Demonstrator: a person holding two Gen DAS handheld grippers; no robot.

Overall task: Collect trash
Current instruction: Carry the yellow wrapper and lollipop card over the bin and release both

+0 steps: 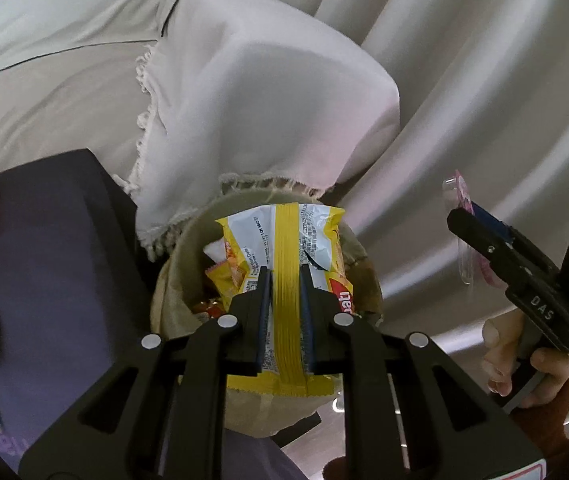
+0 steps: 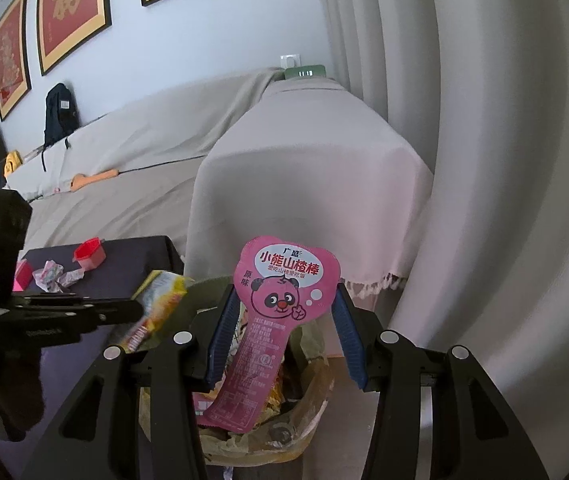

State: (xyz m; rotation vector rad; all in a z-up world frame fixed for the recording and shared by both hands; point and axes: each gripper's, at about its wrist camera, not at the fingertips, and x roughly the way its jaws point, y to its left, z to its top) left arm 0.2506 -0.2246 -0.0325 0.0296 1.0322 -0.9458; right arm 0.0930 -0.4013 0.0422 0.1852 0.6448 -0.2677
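My left gripper (image 1: 285, 276) is shut on a yellow and white snack wrapper (image 1: 284, 248) and holds it over the open mouth of a bin lined with a tan bag (image 1: 172, 300), which holds several wrappers. In the right wrist view the left gripper (image 2: 136, 312) comes in from the left with the yellow wrapper (image 2: 160, 300). My right gripper (image 2: 284, 300) has its jaws spread wide. A pink panda-print wrapper (image 2: 280, 304) stands between them above the bin (image 2: 304, 432); I cannot tell what holds it. In the left wrist view the right gripper (image 1: 464, 216) is at the right with the pink wrapper (image 1: 462, 192).
A dark table (image 2: 132, 256) left of the bin carries a red cap (image 2: 90, 254) and crumpled wrappers (image 2: 54, 274). A cloth-covered sofa (image 2: 304, 168) stands behind the bin. Pale curtains (image 2: 484, 160) hang at the right. A backpack (image 2: 58, 114) sits on the sofa back.
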